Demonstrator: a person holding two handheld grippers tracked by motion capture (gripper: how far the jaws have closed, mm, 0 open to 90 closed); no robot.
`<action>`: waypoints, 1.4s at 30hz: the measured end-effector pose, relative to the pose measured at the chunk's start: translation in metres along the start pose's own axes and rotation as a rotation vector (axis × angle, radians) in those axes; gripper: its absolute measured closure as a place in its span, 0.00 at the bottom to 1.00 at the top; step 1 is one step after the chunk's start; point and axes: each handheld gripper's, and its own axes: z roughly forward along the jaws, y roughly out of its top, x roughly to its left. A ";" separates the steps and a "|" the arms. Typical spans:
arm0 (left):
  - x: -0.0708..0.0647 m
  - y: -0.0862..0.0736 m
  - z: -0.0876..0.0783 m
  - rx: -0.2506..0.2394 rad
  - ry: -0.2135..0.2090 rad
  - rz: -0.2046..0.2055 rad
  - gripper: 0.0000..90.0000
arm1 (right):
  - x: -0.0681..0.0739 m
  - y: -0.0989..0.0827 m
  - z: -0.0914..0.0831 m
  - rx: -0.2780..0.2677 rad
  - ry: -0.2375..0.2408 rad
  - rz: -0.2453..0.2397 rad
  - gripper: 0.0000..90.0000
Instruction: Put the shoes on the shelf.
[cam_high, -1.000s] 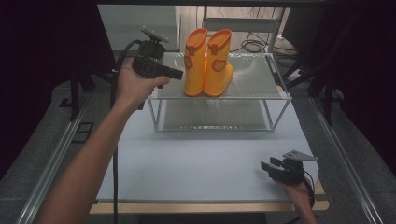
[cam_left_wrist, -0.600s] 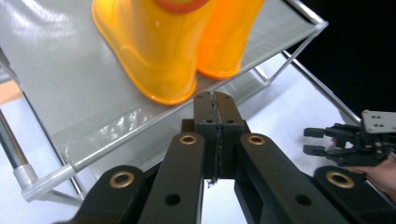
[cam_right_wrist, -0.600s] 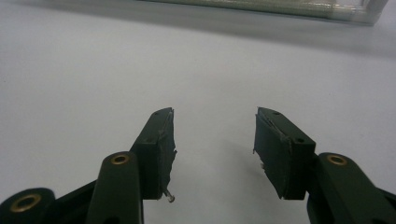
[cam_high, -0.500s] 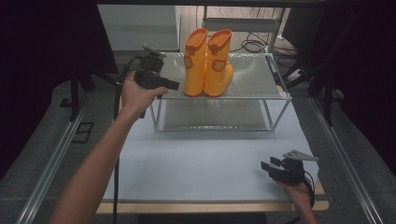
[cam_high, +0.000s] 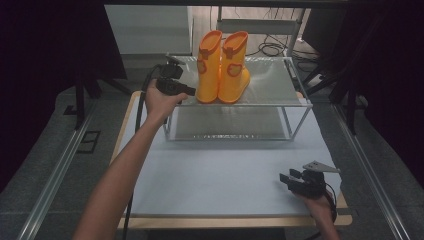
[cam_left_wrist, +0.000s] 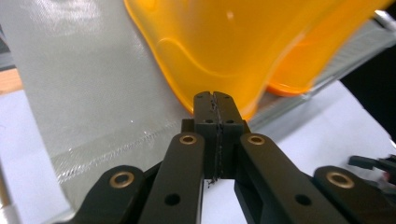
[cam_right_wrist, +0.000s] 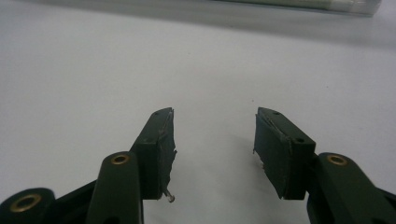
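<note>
Bright central table, dark surroundings, blurred close-ups, soft shadows

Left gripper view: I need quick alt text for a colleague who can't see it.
The left gripper, its black fingers pressed shut with nothing between them, points at the base of the orange rubber boots. The boots stand on a translucent shelf above the pale table.

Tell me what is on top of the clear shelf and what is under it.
On the clear shelf stands a pair of orange boots, upright, side by side. Under it lies the pale table; nothing else is visible there.
</note>
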 end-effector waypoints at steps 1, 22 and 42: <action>0.001 0.000 0.005 0.005 0.000 -0.008 1.00 | 0.000 0.000 0.000 -0.001 -0.001 0.001 0.53; -0.024 0.007 0.025 -0.014 -0.088 -0.026 1.00 | 0.002 0.001 0.001 -0.010 0.008 0.006 0.53; -0.036 0.010 0.031 -0.008 -0.135 -0.005 0.97 | 0.005 0.002 0.003 -0.010 0.016 -0.003 0.53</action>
